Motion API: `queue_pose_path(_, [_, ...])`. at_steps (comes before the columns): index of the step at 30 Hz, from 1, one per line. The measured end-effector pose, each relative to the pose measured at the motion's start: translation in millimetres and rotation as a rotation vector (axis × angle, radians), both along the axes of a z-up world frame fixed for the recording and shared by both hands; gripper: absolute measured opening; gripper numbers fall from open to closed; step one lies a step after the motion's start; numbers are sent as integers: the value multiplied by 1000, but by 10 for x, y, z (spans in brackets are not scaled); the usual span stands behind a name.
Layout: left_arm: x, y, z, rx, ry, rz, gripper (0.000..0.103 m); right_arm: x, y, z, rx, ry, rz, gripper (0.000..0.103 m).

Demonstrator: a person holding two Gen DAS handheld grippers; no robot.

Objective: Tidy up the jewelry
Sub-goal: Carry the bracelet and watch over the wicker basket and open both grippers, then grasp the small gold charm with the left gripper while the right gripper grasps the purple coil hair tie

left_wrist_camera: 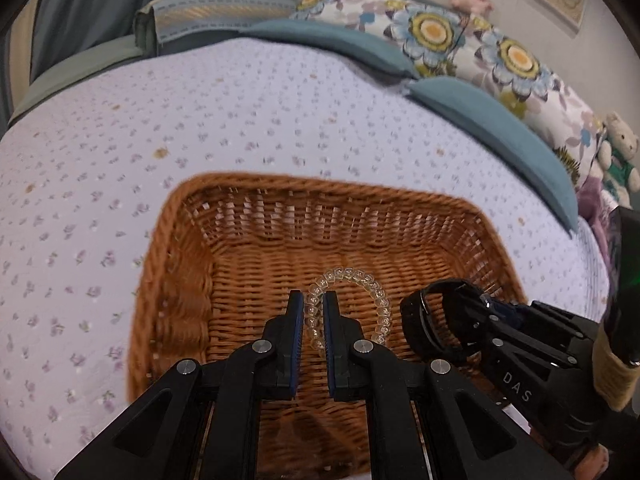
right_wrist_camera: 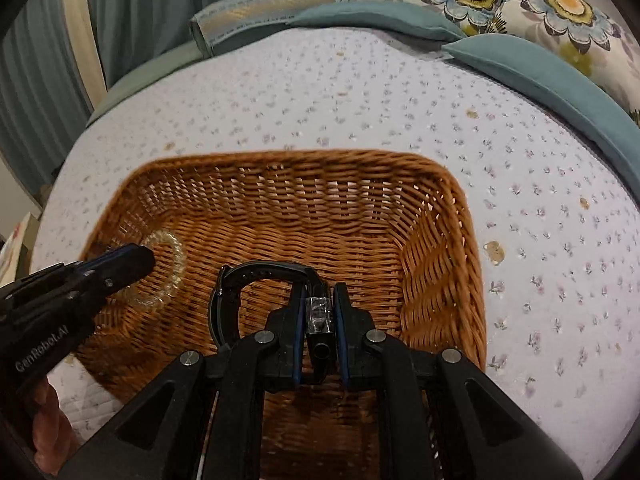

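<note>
A brown wicker basket [left_wrist_camera: 188, 264] sits on a bed; it also shows in the right wrist view [right_wrist_camera: 436, 240]. My left gripper [left_wrist_camera: 313, 304] is inside the basket, shut on a clear beaded bracelet [left_wrist_camera: 368, 284], whose loop arcs to the right of the fingers. The bracelet also shows in the right wrist view [right_wrist_camera: 172, 264], beside the left gripper [right_wrist_camera: 140, 260]. My right gripper [right_wrist_camera: 320, 292] is inside the basket, shut on a black wristwatch [right_wrist_camera: 224, 296], gripping it at its case; the strap loops to the left. The watch and right gripper show in the left wrist view [left_wrist_camera: 424, 316].
The basket rests on a pale lilac bedspread [left_wrist_camera: 280, 120] with small flower prints. Teal cushions [left_wrist_camera: 500, 128] and floral pillows [left_wrist_camera: 436, 32] lie along the far side. Plush toys [left_wrist_camera: 620, 148] sit at the right. Curtains [right_wrist_camera: 40, 80] hang at the left.
</note>
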State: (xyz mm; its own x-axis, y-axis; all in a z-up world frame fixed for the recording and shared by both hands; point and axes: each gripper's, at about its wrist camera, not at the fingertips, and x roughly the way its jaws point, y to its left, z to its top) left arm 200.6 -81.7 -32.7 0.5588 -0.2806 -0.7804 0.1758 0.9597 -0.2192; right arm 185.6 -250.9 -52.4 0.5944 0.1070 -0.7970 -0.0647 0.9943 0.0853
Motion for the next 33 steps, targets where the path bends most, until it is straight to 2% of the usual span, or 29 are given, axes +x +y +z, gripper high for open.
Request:
queue_pose_path(6, [41, -69, -231, 18, 51, 4, 10, 58, 1, -79, -6, 14, 0, 18])
queue_pose_path(9, [30, -68, -230, 20, 46, 5, 10, 12, -35, -42, 22, 5, 5, 19])
queue_pose_path(11, [-18, -50, -182, 10, 37, -9, 16, -62, -43, 36, 34, -21, 12, 29])
queue_pose_path(12, [-45, -37, -151, 1, 31, -12, 25, -125, -52, 102, 38, -42, 13, 31])
queue_pose_path(13, [-100, -8, -92, -11, 17, -8, 34, -165, -69, 150, 41, -54, 13, 32])
queue_pose_path(15, [-193, 45, 6, -38, -11, -5, 41, -300, -81, 284, 44, -91, 17, 32])
queue_pose_path(19, [-537, 182, 321, -140, -78, -17, 41, -706, -96, 541, 58, -161, 26, 32])
queue_pose_path(24, [-1105, 299, 624, -164, -160, -20, 42, -1229, -115, 706, 44, -224, 31, 32])
queue_pose_path(28, [-1517, 423, 710, -171, -194, 3, 42, -1576, -160, 703, 46, -244, 35, 32])
queue_pose_path(33, [-1899, 580, 656, -191, -196, 40, 42, -2013, -338, 568, 73, -243, 26, 33])
